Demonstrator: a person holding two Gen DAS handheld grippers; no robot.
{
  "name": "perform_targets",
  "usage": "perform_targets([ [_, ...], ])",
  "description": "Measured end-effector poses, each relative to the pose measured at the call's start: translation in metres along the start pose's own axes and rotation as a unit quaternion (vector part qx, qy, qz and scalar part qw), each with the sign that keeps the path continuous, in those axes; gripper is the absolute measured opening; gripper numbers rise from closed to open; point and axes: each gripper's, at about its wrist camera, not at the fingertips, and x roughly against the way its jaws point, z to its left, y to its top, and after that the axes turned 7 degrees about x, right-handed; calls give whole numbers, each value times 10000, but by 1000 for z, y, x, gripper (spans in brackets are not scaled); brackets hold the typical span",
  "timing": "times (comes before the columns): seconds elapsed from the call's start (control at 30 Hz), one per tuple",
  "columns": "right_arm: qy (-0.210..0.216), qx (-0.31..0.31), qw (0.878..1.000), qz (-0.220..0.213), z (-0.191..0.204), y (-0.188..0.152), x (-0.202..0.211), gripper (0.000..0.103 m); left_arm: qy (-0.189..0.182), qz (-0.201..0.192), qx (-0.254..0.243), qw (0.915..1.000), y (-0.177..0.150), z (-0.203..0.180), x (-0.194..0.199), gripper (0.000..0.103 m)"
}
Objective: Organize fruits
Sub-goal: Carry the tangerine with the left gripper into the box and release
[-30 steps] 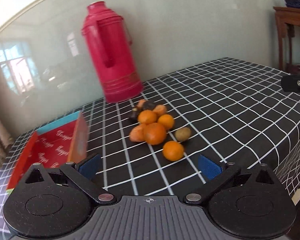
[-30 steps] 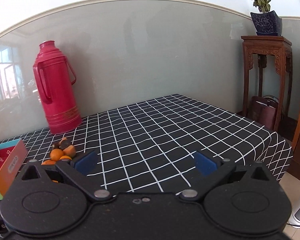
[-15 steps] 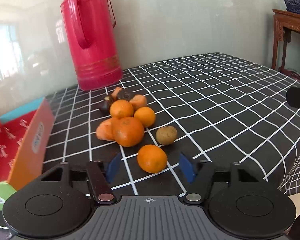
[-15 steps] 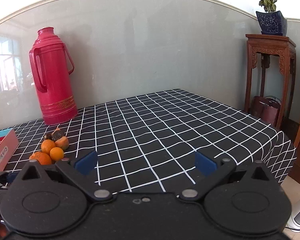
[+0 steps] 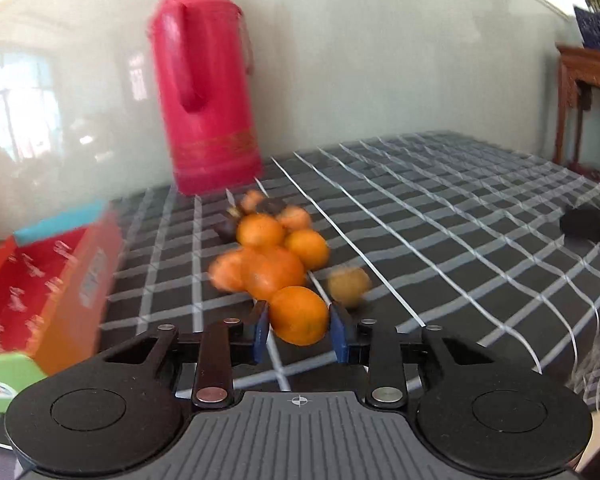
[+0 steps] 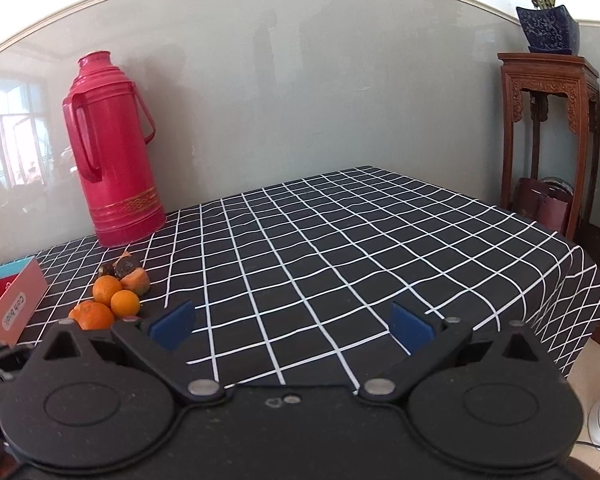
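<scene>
A pile of oranges (image 5: 274, 248) with a few dark fruits lies on the black checked tablecloth (image 5: 440, 216), and a brown kiwi-like fruit (image 5: 348, 285) sits to its right. My left gripper (image 5: 300, 320) is closing on the nearest orange (image 5: 299, 315), with a blue pad pressing each side of it. In the right wrist view the pile (image 6: 108, 300) lies at the far left. My right gripper (image 6: 292, 324) hovers open over bare cloth with nothing between its fingers. An open red box (image 5: 40, 292) stands left of the fruit.
A tall red thermos (image 6: 116, 152) stands at the wall behind the fruit. The red box (image 6: 12, 300) shows at the left edge. The table's right edge drops off near a wooden stand (image 6: 548, 128) carrying a blue plant pot (image 6: 548, 28).
My left gripper has moved forward and down to the nearest orange, and its jaws have gone from wide open to closed on it. The right gripper has barely shifted and stays open.
</scene>
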Motion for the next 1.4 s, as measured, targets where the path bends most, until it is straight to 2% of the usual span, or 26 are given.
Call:
perform_targets([
  [0.13,86,141,9999,-5,9,0,0,97,608,-485,250,9967,18,28,19,33],
  [0.23,180,206,9996,23,18,0,-1,97,1256,-588,585,9886,33,66,24,33],
  [0.33,295,280,9992,62,28,0,-2,97,1902,-406,886,9769,37,109,19,33],
  [0.5,475,501,9976,94,50,-1,-3,97,2491,175,1594,9551,26,170,7,33],
  [0.63,668,652,9955,154,67,-2,-4,97,2621,512,1869,9454,18,192,-1,33],
  [0.77,890,758,9929,238,81,-2,-7,97,2717,541,1855,9428,17,194,-1,34],
  [0.8,949,790,9920,268,84,-2,-7,97,2675,528,1890,9434,17,195,0,39],
  [0.87,1065,868,9900,306,89,-1,-8,97,2587,452,2019,9435,16,194,7,58],
  [0.9,1119,904,9890,343,92,0,-9,97,2607,377,2043,9428,17,195,10,81],
  [0.93,1182,943,9877,399,95,1,-11,97,2658,280,2019,9422,17,194,16,94],
  [1.1,1583,1018,9801,626,103,12,-27,97,2572,37,2040,9446,19,195,39,95],
  [1.23,1612,1251,9774,548,109,21,-41,94,2563,-116,2112,9432,13,202,66,96],
  [1.37,1544,1379,9763,626,111,21,-53,70,2691,-215,2245,9363,-1,214,93,98],
  [1.4,1538,1354,9763,702,110,20,-57,70,2662,-216,2344,9347,-4,218,97,101],
])
